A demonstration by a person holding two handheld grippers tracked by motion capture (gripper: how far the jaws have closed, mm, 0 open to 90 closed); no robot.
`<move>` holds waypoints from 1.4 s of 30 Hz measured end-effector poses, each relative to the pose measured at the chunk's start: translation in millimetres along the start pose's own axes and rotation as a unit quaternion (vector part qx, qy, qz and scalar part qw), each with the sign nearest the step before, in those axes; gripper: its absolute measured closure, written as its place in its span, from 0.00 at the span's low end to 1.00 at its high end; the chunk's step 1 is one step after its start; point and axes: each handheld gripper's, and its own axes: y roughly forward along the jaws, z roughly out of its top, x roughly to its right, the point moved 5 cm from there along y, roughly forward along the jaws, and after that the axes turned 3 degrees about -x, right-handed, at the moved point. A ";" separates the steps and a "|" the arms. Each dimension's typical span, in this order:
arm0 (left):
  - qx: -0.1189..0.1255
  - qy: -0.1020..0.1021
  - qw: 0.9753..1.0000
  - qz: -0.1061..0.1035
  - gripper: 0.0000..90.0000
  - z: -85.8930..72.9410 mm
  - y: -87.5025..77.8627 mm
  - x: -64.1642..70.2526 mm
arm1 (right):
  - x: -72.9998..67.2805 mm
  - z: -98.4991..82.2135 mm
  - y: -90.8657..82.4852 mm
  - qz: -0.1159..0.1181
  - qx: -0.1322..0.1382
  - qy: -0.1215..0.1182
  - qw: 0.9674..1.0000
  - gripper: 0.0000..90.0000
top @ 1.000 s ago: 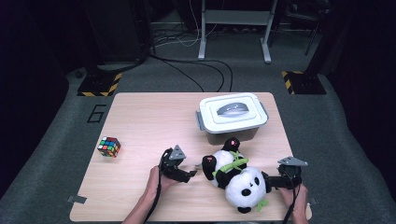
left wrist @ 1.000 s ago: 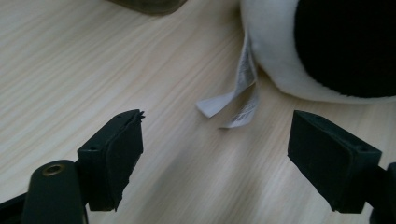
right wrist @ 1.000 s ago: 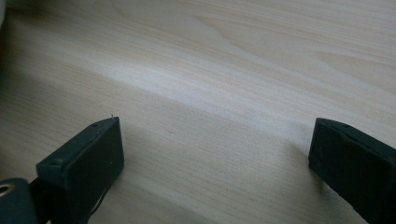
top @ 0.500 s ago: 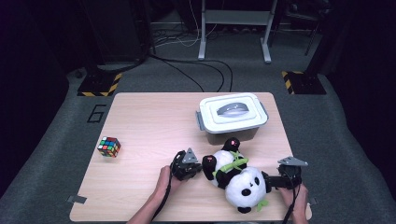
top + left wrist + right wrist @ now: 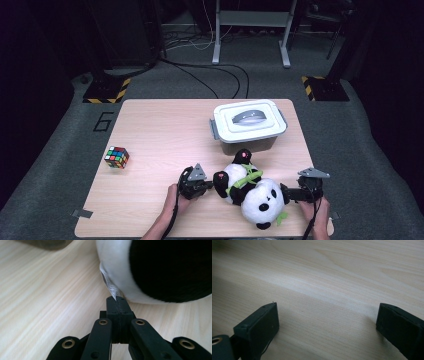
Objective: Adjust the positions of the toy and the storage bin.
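A plush panda (image 5: 250,192) with a green sash lies on its back near the table's front edge. In the left gripper view its white and black body (image 5: 117,262) sits just ahead of the jaws. My left gripper (image 5: 117,300) is shut on the panda's white sewn-in label (image 5: 110,286). In the high view this left gripper (image 5: 207,186) sits against the panda's left side. My right gripper (image 5: 286,192) lies on the table by the panda's head. In its own view the right gripper (image 5: 327,317) stands open, with bare wood between its jaws.
A grey lidded plastic box (image 5: 249,120) stands behind the panda at the back right. A colourful puzzle cube (image 5: 116,157) sits at the left of the wooden table (image 5: 160,130). Dark floor with cables and stand feet surrounds the table.
My left gripper slid right to the panda's side, and its jaws went from open to shut. The right gripper and the panda kept their places.
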 end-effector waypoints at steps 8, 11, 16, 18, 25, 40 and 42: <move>0.025 -0.034 0.999 0.012 1.00 -15.4 -22.3 -10.8 | 0.0 0.0 0.0 -0.001 0.000 0.000 1.000 0.04; 0.026 -0.045 0.998 0.019 1.00 -20.0 -27.9 -15.6 | -0.1 0.1 0.0 -0.001 0.000 0.001 1.000 0.04; 0.031 -0.079 0.996 0.033 1.00 -29.4 -35.3 -26.3 | -0.1 0.1 0.0 -0.001 0.000 0.001 1.000 0.04; 0.035 -0.088 0.995 0.035 1.00 -32.8 -39.9 -31.0 | 0.0 0.0 0.0 -0.001 0.000 0.001 1.000 0.04; 0.042 -0.111 0.992 0.049 1.00 -44.3 -63.9 -55.5 | 0.0 0.0 0.0 -0.001 0.000 0.001 1.000 0.04; 0.053 -0.191 0.977 0.079 0.72 -72.5 -114.3 -87.3 | -0.1 0.1 0.0 -0.001 0.000 0.002 1.000 0.04; 0.055 -0.203 0.974 0.086 0.57 -70.2 -119.7 -86.9 | -0.1 0.1 0.0 -0.001 0.000 0.001 1.000 0.04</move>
